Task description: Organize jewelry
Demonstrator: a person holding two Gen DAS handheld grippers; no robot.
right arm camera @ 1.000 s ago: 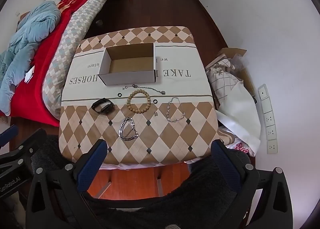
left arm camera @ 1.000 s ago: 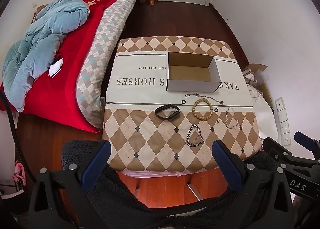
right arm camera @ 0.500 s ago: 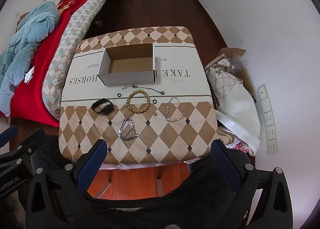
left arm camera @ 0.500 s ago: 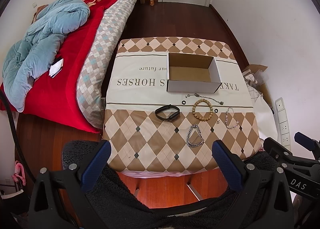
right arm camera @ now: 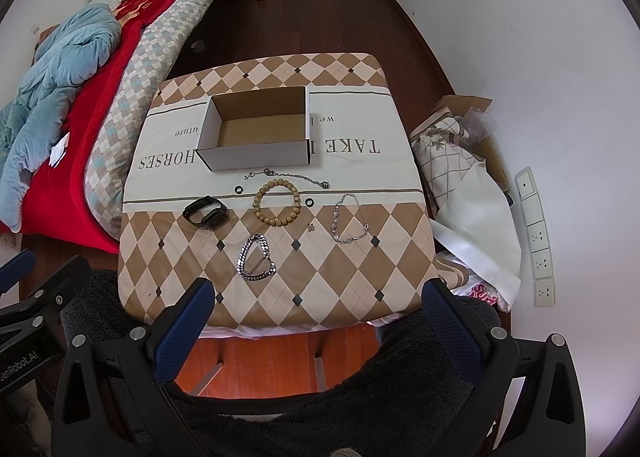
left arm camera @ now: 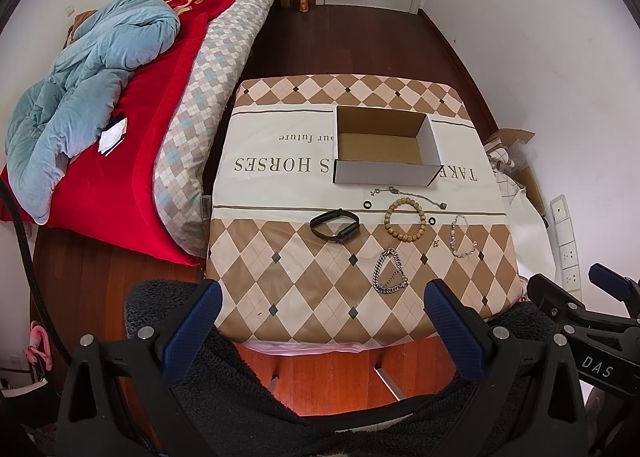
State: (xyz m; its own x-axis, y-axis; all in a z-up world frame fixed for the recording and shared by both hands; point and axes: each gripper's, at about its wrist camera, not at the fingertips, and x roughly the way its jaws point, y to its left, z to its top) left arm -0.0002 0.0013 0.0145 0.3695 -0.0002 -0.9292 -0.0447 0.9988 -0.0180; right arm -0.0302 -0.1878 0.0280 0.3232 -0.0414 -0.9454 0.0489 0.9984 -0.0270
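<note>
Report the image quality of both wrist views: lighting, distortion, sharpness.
Left wrist view: even daylight, soft shadows, strong fisheye bending of the walls, dark vignette corners; the bead bracelet and box are sharp. Right wrist view: same barrel distortion, a faint sheen on the wooden floor; the chain bracelet is crisp, small rings barely resolved.

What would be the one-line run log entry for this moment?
stage: start | left gripper: open | right gripper: open | cardboard box: empty | jewelry: on table
</note>
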